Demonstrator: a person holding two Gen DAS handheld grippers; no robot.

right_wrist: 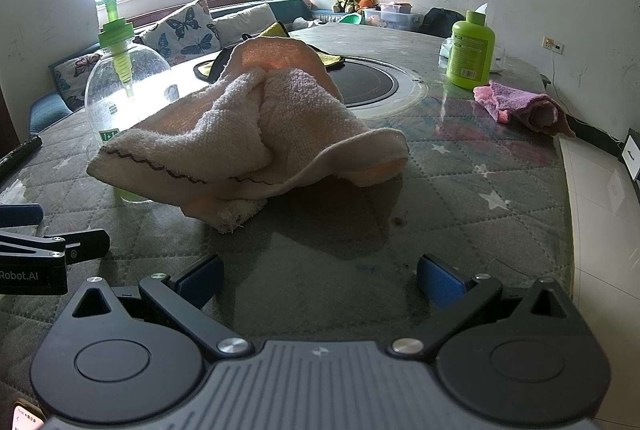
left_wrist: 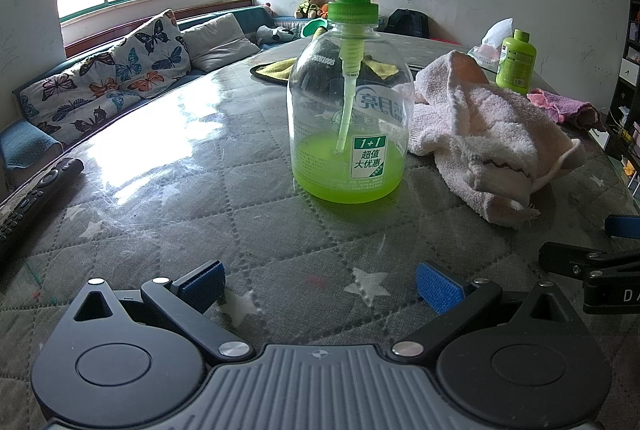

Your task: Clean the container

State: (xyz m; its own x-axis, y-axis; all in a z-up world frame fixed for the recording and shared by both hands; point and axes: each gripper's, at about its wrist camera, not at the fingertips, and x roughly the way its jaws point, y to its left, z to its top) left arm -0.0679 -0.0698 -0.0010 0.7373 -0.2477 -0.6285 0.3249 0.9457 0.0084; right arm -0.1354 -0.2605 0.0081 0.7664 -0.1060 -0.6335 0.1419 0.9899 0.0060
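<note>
We hold the left gripper (left_wrist: 318, 288) wide open and empty, low over the counter (left_wrist: 168, 214), facing the upright pump bottle (left_wrist: 349, 118) with green liquid at its bottom. Our right gripper (right_wrist: 319, 280), equally spread and empty, faces the crumpled white towel (right_wrist: 256, 134) lying just right of the bottle.

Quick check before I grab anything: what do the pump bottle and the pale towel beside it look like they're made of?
Pump bottle: looks like clear, glossy plastic, since the dip tube and green liquid show through; the pump top is opaque green plastic. Pale towel: looks like terry cloth, probably cotton, with a matte looped pile, soft folds and a fraying corner.
</note>
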